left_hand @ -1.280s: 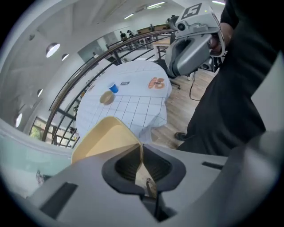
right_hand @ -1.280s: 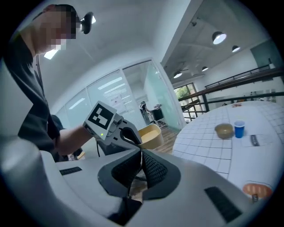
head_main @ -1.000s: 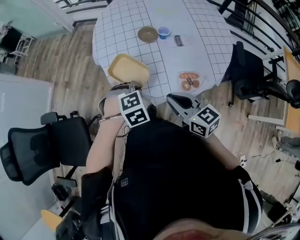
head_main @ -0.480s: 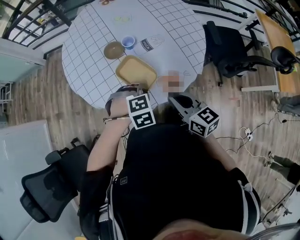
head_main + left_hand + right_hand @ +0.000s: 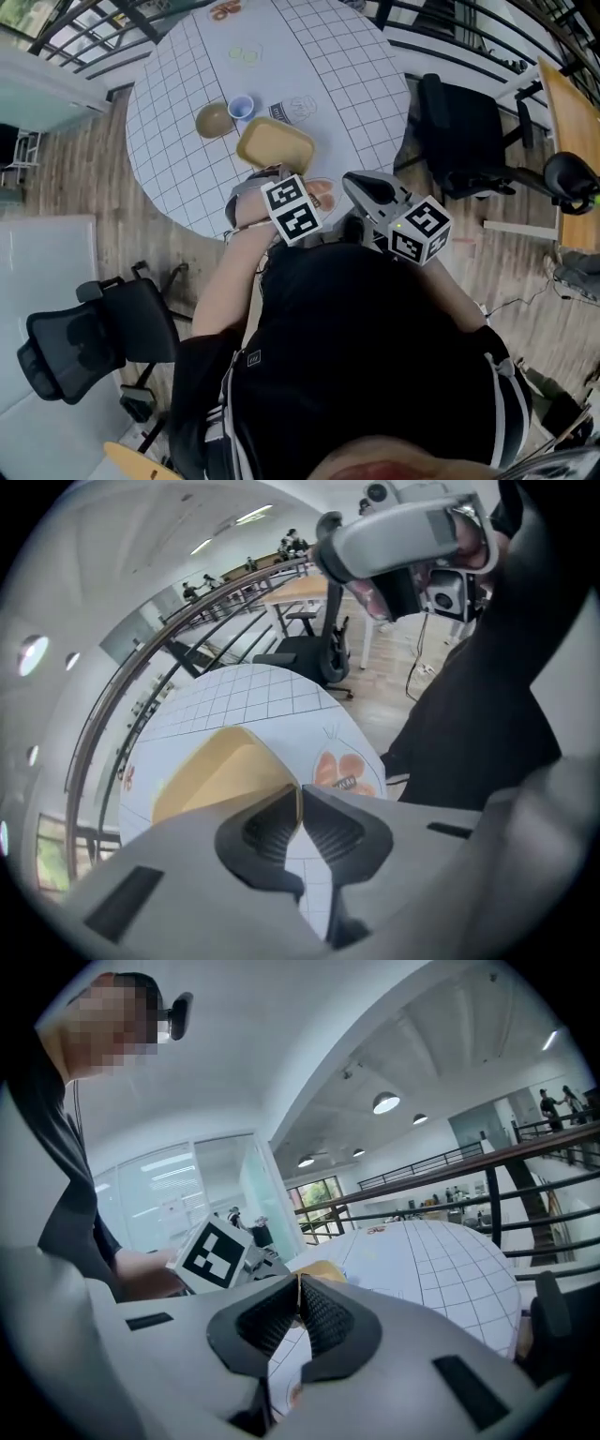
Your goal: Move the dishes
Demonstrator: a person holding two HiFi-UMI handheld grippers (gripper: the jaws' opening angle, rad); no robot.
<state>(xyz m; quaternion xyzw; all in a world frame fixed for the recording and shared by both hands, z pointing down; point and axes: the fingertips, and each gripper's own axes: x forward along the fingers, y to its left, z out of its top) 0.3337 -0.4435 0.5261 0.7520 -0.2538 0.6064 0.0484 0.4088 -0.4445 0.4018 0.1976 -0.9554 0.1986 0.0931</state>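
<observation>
Closest in, at the bottom of the head view, a black-shirted torso (image 5: 356, 375) and a bare left forearm (image 5: 220, 300). Just past these, the left gripper (image 5: 271, 172), grey with a square-marker cube, clamped onto the near rim of a tan, rounded-rectangular shallow plate (image 5: 275, 143). In the left gripper view, both ribbed black pads (image 5: 267, 825) pressed tight on that rim.

Beside it to the right, the right gripper (image 5: 350, 180), also grey with a marker cube, pointing toward the table edge. Jaws fully together in the right gripper view and pinching nothing, the tan plate only visible beyond the tips. Grippers near each other yet apart.

Plate held over the near part of a round table under a white cloth with a dark grid (image 5: 178, 159); impossible to tell whether resting on the cloth or raised off it. Just by the plate's near-right corner, an orange printed picture (image 5: 322, 192) on the cloth.

Beyond the plate, a white card with dark lettering (image 5: 293, 110), then a small pale-blue cup (image 5: 241, 106) just beside a round brown bowl (image 5: 214, 120). Further out on the cloth, more printed pictures (image 5: 246, 56).

Around the table, wood-plank floor (image 5: 75, 187), a black mesh office chair (image 5: 75, 342) at left, another black chair (image 5: 464, 127) at right, and dark railings (image 5: 84, 28) at the far edge.
</observation>
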